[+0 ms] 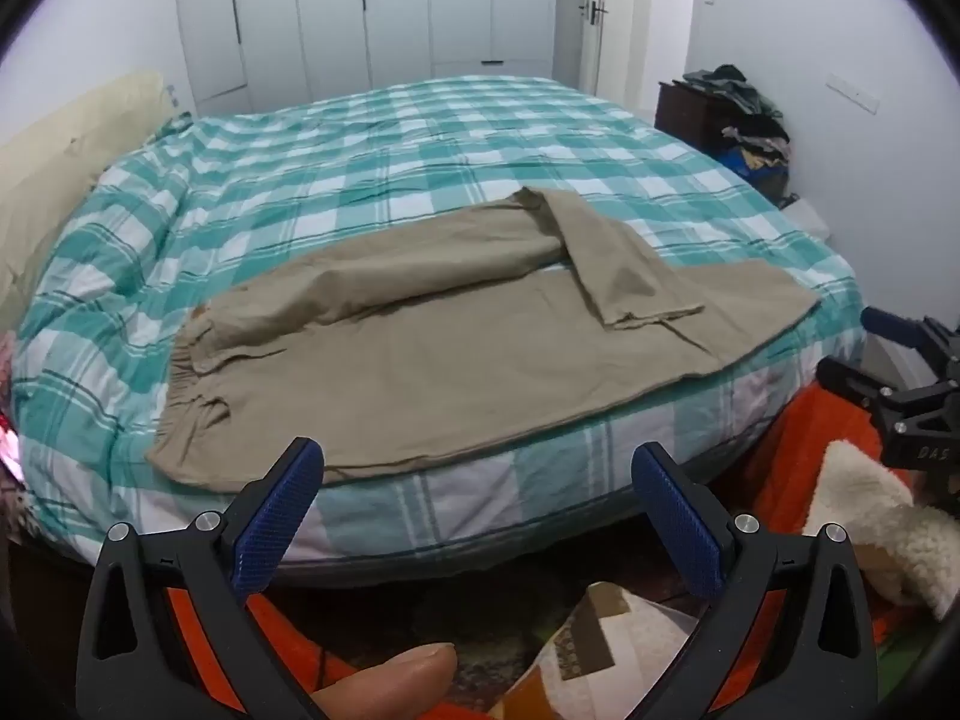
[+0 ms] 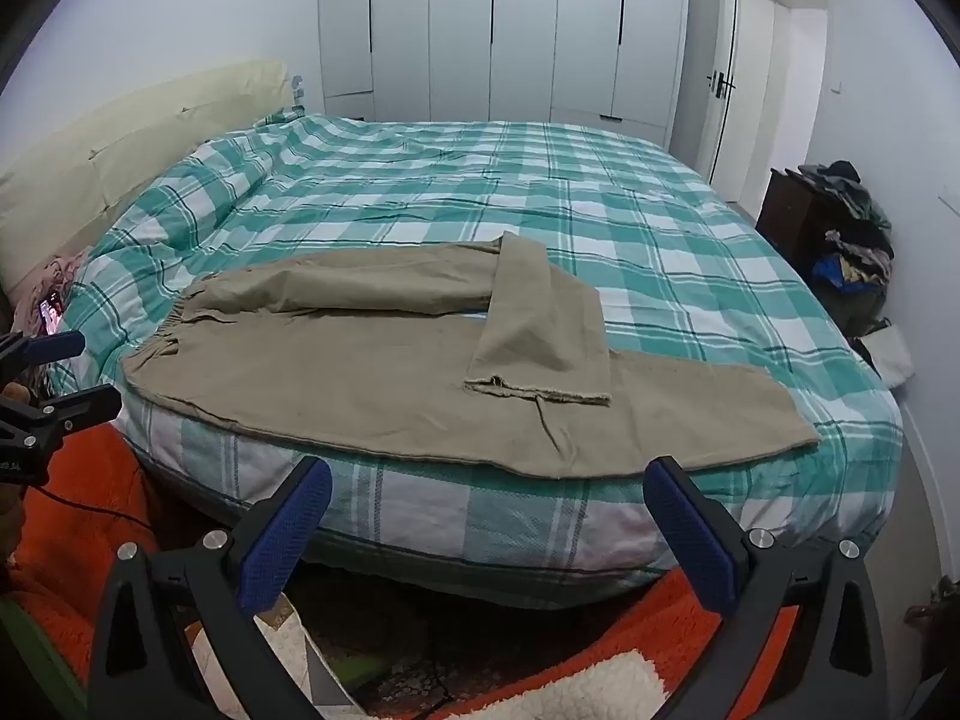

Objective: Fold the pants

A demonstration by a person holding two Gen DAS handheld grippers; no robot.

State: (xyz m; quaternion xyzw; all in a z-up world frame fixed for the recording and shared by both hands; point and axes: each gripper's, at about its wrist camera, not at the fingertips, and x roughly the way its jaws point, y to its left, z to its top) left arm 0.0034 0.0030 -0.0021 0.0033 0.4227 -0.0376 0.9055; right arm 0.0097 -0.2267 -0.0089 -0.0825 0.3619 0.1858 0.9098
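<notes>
The khaki cotton pants point(image 1: 432, 354) lie along the near edge of the bed with the teal-and-white checked cover point(image 1: 420, 138), the gathered elastic waistband point(image 1: 186, 372) to the left and the legs running right. The near leg lies flat, reaching close to the bed's right corner. The far leg is doubled back on itself, so its frayed hem point(image 2: 540, 391) rests across the near leg around the middle.

Both claws hang off the near side of the bed, clear of the cloth. The left gripper point(image 1: 474, 516) has its blue ribbed pads spread wide with nothing between them, and the right gripper point(image 2: 489, 531) is just as wide and just as empty.

The step in hand looks like the first grasp. To do it well, the stray hem probably wants straightening first, so one leg lies squarely on the other. The right gripper is best placed for the hem, the left for the waistband. Pinch only the layers meant to move, lift low, and keep the checked cover out of the pads, since it wrinkles easily underneath.
</notes>
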